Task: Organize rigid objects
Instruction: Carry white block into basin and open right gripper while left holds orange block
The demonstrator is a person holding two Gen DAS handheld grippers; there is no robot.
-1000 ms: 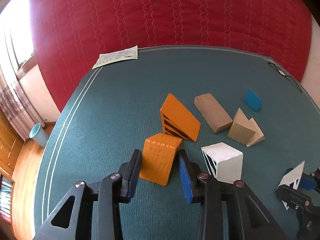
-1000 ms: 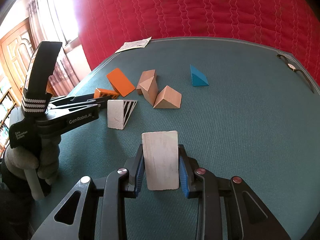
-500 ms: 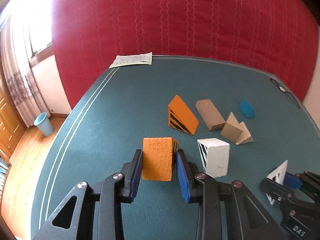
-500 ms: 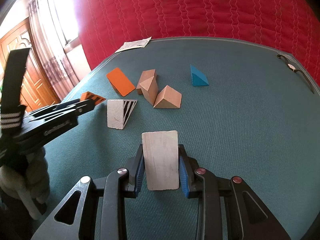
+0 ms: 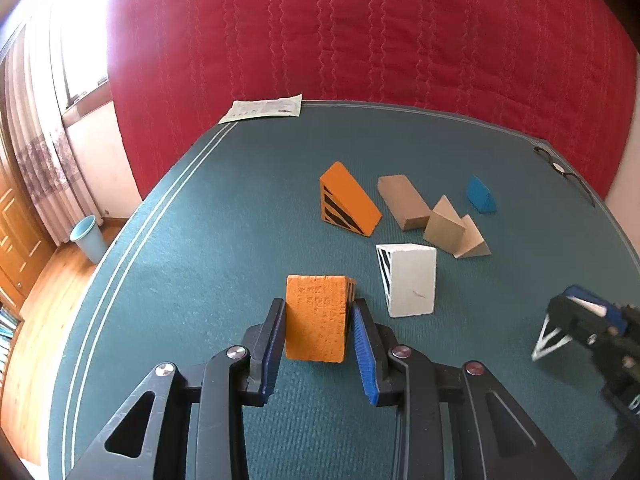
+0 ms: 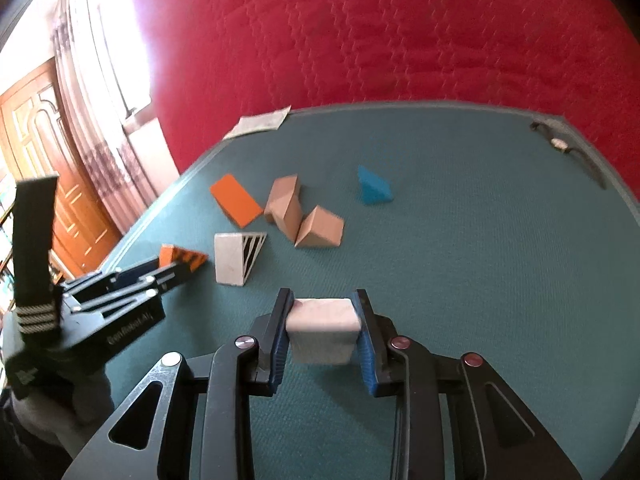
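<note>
Right wrist: white block (image 6: 322, 330) tilted since.

**A room in a home**

I'm looking into a lived-in room. A red quilted bedspread (image 5: 360, 32) fills the background behind the teal-covered bench (image 5: 200, 216). To the left I see patterned curtains (image 5: 36, 160) at a bright window (image 5: 84, 60), a panelled wooden door (image 6: 36, 128), wood flooring (image 5: 48, 280) and a small blue wastebasket (image 5: 88, 238).

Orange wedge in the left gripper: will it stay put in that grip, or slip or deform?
The orange wedge looks rigid, so probably no deforming. Its rough faces sit flat between the left gripper pads, so slipping seems unlikely. Probably light.
</note>
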